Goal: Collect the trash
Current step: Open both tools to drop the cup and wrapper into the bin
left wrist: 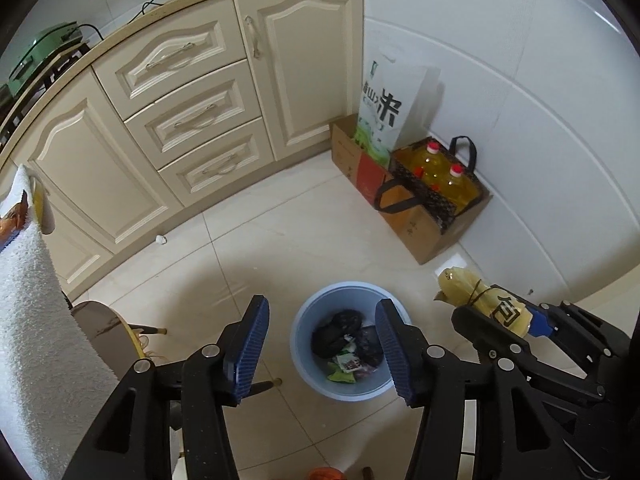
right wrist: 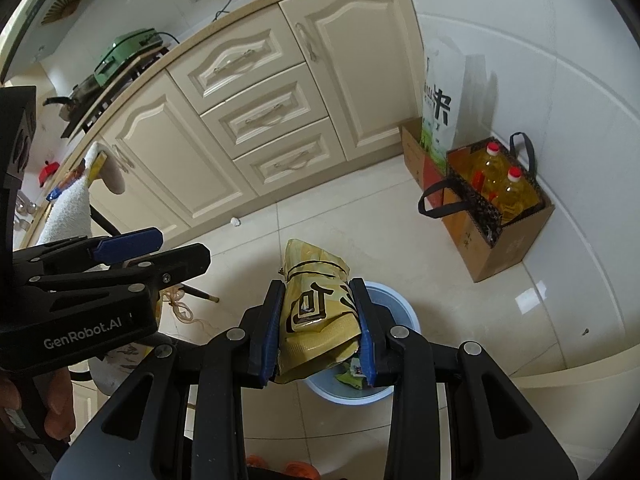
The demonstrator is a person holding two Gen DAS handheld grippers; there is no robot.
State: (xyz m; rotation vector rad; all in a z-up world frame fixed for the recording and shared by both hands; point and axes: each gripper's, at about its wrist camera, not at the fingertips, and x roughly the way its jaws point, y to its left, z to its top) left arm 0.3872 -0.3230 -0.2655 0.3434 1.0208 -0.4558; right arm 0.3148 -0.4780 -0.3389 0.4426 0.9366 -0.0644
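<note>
A light blue trash bin (left wrist: 308, 312) stands on the tiled floor, holding black bags and snack wrappers (left wrist: 346, 364). My left gripper (left wrist: 322, 344) is open and empty, held above the bin. My right gripper (right wrist: 318, 328) is shut on a yellow snack bag (right wrist: 316, 304), held above the bin (right wrist: 400, 304). In the left wrist view the right gripper (left wrist: 500, 312) with the yellow bag (left wrist: 476, 296) is to the right of the bin. In the right wrist view the left gripper (right wrist: 156, 248) is at the left. A small white crumpled scrap (left wrist: 161, 239) lies by the cabinet base.
Cream kitchen cabinets (left wrist: 180, 120) run along the back. Cardboard boxes with a rice bag (left wrist: 380, 112) and oil bottles (left wrist: 440, 176) stand by the white tiled wall. A white towel (left wrist: 36, 320) hangs at left beside a round stool (left wrist: 108, 332).
</note>
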